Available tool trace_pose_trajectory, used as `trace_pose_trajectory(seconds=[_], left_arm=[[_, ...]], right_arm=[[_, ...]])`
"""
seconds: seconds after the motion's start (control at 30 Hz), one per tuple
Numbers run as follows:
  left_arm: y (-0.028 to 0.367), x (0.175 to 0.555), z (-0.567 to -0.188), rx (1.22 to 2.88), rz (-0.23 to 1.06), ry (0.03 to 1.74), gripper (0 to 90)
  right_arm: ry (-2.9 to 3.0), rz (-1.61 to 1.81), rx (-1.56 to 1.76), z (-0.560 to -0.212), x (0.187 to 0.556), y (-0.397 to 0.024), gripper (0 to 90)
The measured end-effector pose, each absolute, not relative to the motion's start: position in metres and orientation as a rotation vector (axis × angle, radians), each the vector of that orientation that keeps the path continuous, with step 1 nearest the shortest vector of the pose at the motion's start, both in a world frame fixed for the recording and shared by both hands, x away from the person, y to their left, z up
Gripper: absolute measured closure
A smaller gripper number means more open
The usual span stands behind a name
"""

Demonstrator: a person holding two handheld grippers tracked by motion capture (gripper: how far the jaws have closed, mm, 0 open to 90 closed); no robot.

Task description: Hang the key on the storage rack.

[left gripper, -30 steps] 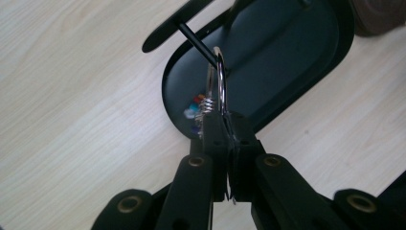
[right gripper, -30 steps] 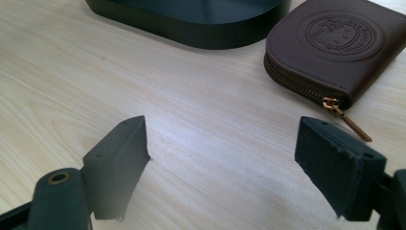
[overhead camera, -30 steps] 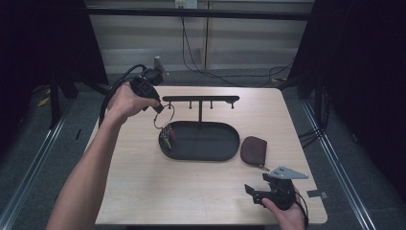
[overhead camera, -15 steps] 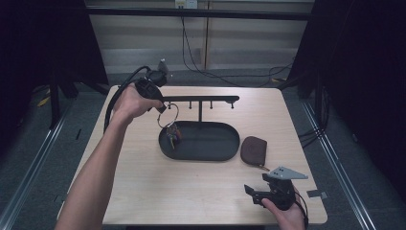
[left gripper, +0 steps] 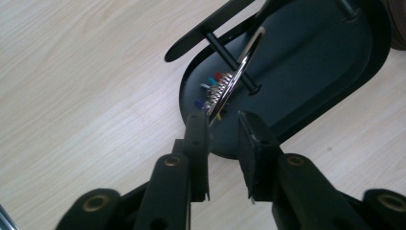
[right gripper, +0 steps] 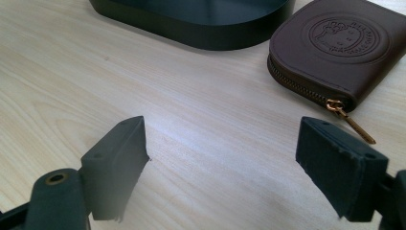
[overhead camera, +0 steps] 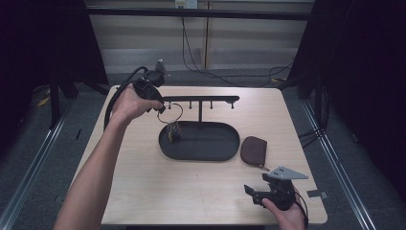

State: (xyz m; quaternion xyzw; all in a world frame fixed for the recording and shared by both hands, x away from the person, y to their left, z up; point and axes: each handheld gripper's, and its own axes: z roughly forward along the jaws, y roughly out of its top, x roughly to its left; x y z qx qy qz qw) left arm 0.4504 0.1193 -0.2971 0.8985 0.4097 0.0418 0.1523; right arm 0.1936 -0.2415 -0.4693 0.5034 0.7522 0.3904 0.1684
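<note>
Now left tool (left gripper: 222, 132) just parting, off key ring (left gripper: 239, 72), right tool (right gripper: 220, 163) spread wide, empty.

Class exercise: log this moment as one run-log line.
left gripper: jaws just opening, metal key ring with coloured keys on black hook rack | right gripper: open, idle

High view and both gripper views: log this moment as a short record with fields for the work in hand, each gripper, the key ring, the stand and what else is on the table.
work in hand: hanging a key ring on the black stand's hook bar
left gripper: jaws have just been opening, ring's lower edge between them, pads not pressing
right gripper: open wide, low over bare table, nothing between the jaws
key ring: large metal ring with small coloured keys, looped over a peg
stand: oval black tray with upright post and bar
other: brown zip pouch, right of the tray
</note>
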Motion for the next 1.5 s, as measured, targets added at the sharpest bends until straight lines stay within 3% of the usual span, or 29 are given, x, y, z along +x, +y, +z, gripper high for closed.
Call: trace_pose_trajectory(seconds=[0.2, 0.27, 0.57, 0.87, 1.37, 1.5], left_arm=[[0.123, 0.445, -0.297, 2.571, 0.131, 1.201, 61.6], [0.126, 0.443, -0.295, 2.551, 0.121, 1.213, 53.9], [0.143, 0.43, -0.286, 2.475, 0.101, 1.224, 38.3], [0.154, 0.413, -0.287, 2.411, 0.147, 1.196, 31.7], [0.171, 0.38, -0.322, 2.404, 0.081, 1.088, 20.7], [0.178, 0.373, -0.332, 2.391, 0.089, 1.067, 21.4]], right_arm=[[2.139, 1.106, 1.434, -0.47, 0.194, -0.242, 18.0], [2.14, 1.106, 1.43, -0.47, 0.195, -0.242, 17.9], [2.152, 1.096, 1.431, -0.471, 0.197, -0.24, 17.9], [2.144, 1.095, 1.471, -0.475, 0.205, -0.241, 17.8], [2.139, 1.086, 1.483, -0.475, 0.205, -0.243, 17.8], [2.136, 1.084, 1.483, -0.474, 0.204, -0.243, 17.8]])
